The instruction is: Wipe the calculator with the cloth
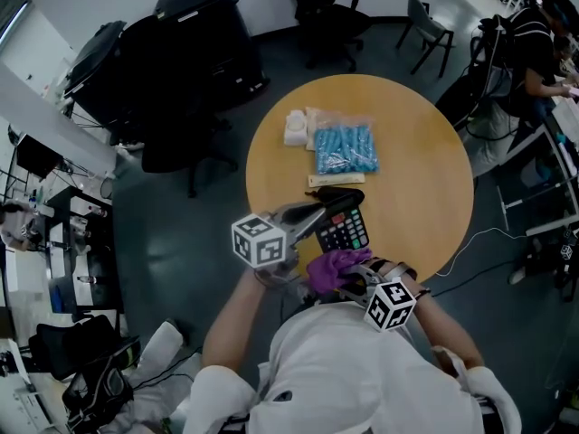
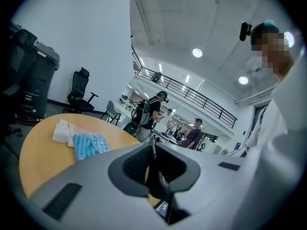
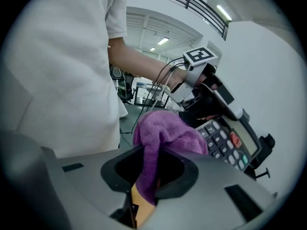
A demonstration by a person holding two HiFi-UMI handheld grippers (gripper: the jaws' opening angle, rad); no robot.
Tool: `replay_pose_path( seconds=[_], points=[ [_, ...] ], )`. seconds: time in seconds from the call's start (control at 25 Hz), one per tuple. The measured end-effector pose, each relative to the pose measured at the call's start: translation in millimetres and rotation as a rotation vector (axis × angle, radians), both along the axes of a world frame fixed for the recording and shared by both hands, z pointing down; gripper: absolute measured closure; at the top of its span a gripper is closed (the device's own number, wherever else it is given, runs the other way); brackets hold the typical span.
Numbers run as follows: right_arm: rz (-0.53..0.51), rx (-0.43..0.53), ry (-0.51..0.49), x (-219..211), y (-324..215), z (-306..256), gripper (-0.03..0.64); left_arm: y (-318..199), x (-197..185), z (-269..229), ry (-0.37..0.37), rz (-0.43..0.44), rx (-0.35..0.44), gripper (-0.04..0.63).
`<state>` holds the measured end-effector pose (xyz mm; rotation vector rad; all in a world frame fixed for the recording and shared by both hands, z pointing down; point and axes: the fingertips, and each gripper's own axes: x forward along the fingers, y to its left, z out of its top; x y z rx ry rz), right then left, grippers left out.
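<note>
Cloth (image 3: 162, 139) in right gripper (image 3: 149, 175), perhaps on calculator (image 3: 224, 142).

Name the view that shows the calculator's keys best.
Right gripper view: the calculator is close, keys facing the camera, partly behind the cloth. Head view shows it small; left gripper view shows only a dark edge.

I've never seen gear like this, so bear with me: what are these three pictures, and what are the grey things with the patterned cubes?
There is no robot here. A person holds a two-jaw gripper in each hand, and the cubes are part of them. One camera sits on the person's head and looks down, and one rides on each gripper. The left gripper is clamped on a calculator. The right gripper grips a purple cloth. On the round wooden table lie a bag of blue pieces and a white pack.
</note>
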<state>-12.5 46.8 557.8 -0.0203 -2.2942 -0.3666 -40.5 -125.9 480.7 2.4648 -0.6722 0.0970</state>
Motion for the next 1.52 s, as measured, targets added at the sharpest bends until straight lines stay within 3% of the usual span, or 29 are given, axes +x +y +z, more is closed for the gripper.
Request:
replay_pose_path(
  seconds=[0.08, 0.2, 0.28, 0.36, 0.44, 0.52, 0.64, 0.8, 1.0, 1.32, 1.52],
  points=[
    [0.013, -0.062, -0.042, 9.5, 1.7, -7.3, 0.541, -2.1, -5.8, 0.3, -0.020, -0.007, 0.017, 0.549],
    [0.135, -0.108, -0.236, 29.8, -27.4, -54.7, 0.541, 0.0, -10.0, 3.0, -0.045, 0.003, 0.033, 0.549],
    [0.248, -0.040, -0.373, 45.4, -66.6, -95.6, 0.541, 5.3, -6.5, -1.4, -0.020, 0.025, 0.046, 0.549],
    [0.360, 0.071, -0.422, 60.5, -106.6, -120.4, 0.541, 13.7, 1.7, -8.3, 0.009, 0.047, 0.072, 0.549],
    [0.403, 0.174, -0.390, 67.2, -132.6, -124.0, 0.541, 22.9, 12.7, -9.8, 0.018, 0.058, 0.085, 0.549],
    [0.378, 0.223, -0.331, 63.2, -138.6, -110.4, 0.541, 30.3, 22.6, -7.9, 0.044, 0.054, 0.069, 0.549],
    [0.343, 0.178, -0.294, 53.4, -121.4, -83.1, 0.541, 35.2, 25.1, -4.0, 0.110, 0.011, 0.015, 0.549],
    [0.345, 0.085, -0.298, 54.1, -91.5, -56.7, 0.541, 38.3, 14.2, 9.8, 0.133, -0.043, -0.021, 0.549],
    [0.340, 0.022, -0.261, 61.0, -59.7, -34.7, 0.541, 47.9, 14.3, 24.2, 0.122, -0.054, -0.059, 0.549],
    [0.338, 0.053, -0.192, 78.6, -42.9, -27.3, 0.541, 58.0, 23.8, 42.1, 0.081, -0.045, -0.075, 0.549],
    [0.386, -0.010, -0.223, 96.0, -41.9, -27.7, 0.541, 58.9, 15.6, 43.1, 0.097, -0.062, -0.064, 0.551]
  ],
)
